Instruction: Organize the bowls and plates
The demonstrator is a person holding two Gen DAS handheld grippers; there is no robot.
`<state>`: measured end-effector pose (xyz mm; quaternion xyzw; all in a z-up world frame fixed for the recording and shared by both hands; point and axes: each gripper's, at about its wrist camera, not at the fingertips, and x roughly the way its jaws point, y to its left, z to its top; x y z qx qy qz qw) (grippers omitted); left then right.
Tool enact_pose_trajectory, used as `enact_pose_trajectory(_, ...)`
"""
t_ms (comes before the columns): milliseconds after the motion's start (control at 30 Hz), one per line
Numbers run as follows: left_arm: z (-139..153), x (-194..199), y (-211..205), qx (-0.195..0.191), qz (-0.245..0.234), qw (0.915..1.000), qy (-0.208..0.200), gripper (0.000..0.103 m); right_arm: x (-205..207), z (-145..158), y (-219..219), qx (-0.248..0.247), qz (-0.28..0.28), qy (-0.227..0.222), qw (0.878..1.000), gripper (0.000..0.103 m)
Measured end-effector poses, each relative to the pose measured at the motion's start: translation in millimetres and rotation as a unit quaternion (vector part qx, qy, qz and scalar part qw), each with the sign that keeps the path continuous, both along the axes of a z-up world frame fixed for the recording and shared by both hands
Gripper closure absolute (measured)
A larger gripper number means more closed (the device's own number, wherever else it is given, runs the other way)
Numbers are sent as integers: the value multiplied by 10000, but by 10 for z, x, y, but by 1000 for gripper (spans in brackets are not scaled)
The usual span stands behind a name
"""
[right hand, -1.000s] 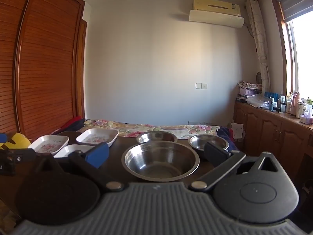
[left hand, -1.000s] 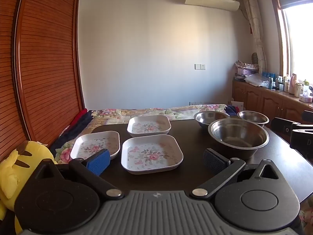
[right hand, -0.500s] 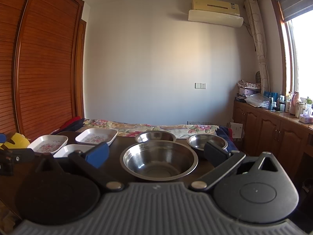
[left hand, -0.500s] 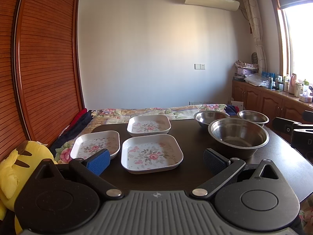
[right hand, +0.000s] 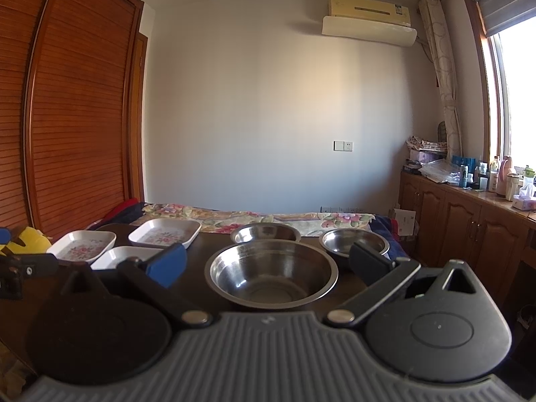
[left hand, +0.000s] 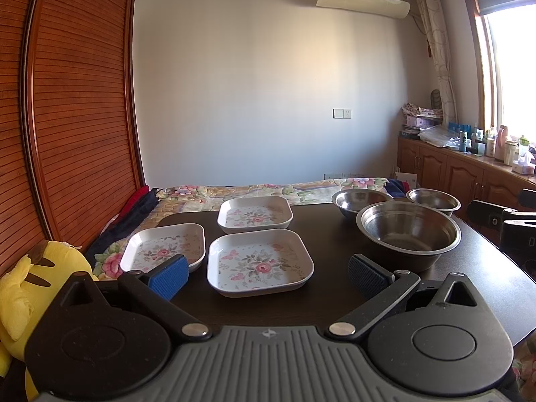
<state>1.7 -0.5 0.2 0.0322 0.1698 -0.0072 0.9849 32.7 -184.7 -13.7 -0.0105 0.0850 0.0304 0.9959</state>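
Note:
Three white square floral plates lie on the dark table (left hand: 335,234): a near one (left hand: 259,261), a left one (left hand: 164,248) and a far one (left hand: 254,214). A large steel bowl (left hand: 408,231) sits right of them, with two smaller steel bowls behind, one (left hand: 360,199) left and one (left hand: 433,199) right. My left gripper (left hand: 268,276) is open and empty, above the table's near edge in front of the near plate. My right gripper (right hand: 268,263) is open and empty, just in front of the large bowl (right hand: 271,271).
A yellow plush toy (left hand: 23,288) sits off the table's left edge. A floral bedspread (left hand: 268,189) lies beyond the table. Wooden cabinets (left hand: 469,174) with bottles stand along the right wall. A slatted wooden wardrobe (left hand: 67,117) fills the left.
The right gripper's view has crept slightly towards the large bowl. The left gripper has barely moved. Both stay open.

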Motion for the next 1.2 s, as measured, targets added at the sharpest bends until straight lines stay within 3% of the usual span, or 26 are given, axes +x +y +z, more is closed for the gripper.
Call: enact_pose_trajectory(1200, -120, 3, 32, -39, -7, 9999, 134, 0, 2, -26, 25, -31, 27, 45, 10000, 0)
